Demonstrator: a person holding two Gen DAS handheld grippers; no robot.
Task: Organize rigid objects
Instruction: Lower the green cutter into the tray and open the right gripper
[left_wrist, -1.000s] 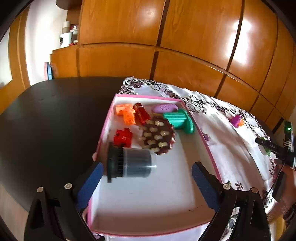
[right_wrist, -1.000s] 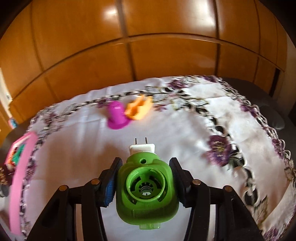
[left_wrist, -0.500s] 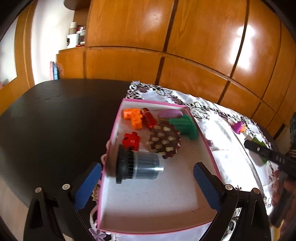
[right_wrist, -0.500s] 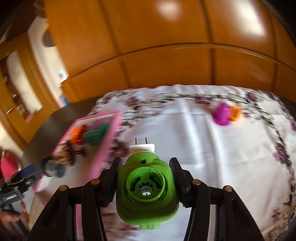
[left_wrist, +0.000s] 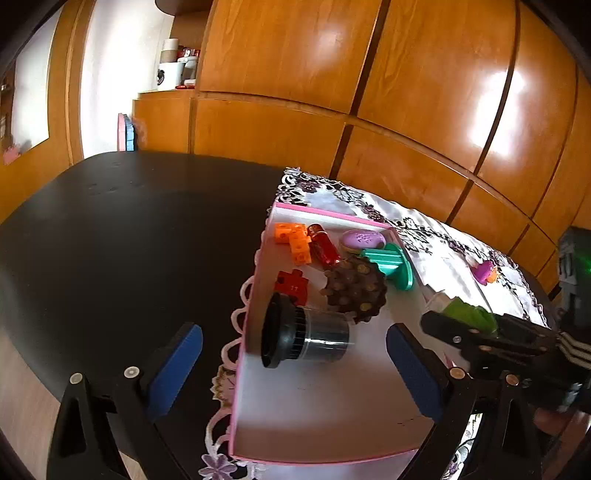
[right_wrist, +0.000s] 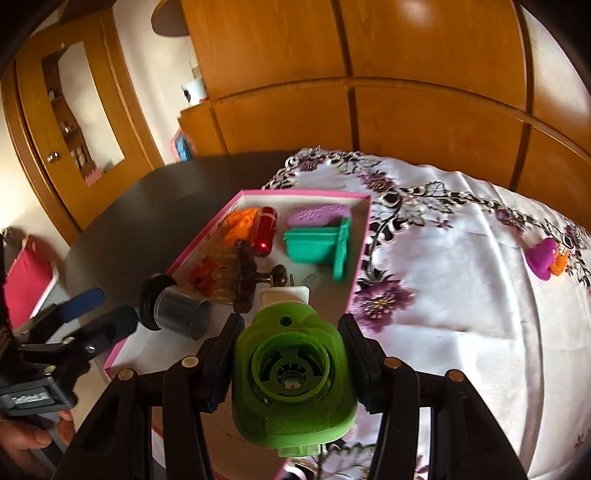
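Note:
My right gripper (right_wrist: 291, 363) is shut on a green plug-in device (right_wrist: 293, 376) with a white two-pin plug, held over the near right part of the pink-rimmed tray (right_wrist: 360, 240). The device also shows in the left wrist view (left_wrist: 467, 314), above the tray's (left_wrist: 258, 258) right side. My left gripper (left_wrist: 291, 373) is open and empty at the tray's near left corner. In the tray lie a black-capped grey cylinder (left_wrist: 303, 336), a brown studded disc (left_wrist: 356, 290), a teal spool (left_wrist: 391, 260), a red block (left_wrist: 291, 286), orange blocks (left_wrist: 293, 240), a red tube (left_wrist: 324, 249) and a purple oval (left_wrist: 362, 240).
The tray sits on a white cloth with purple flowers (right_wrist: 461, 266) over a dark table (left_wrist: 129, 240). A magenta and orange toy (right_wrist: 546, 258) lies on the cloth at the far right. Wooden cabinet doors (left_wrist: 369, 92) stand behind the table.
My right gripper has swung left with the green device, from over the cloth to over the tray. My left gripper has drifted left; it stays open.

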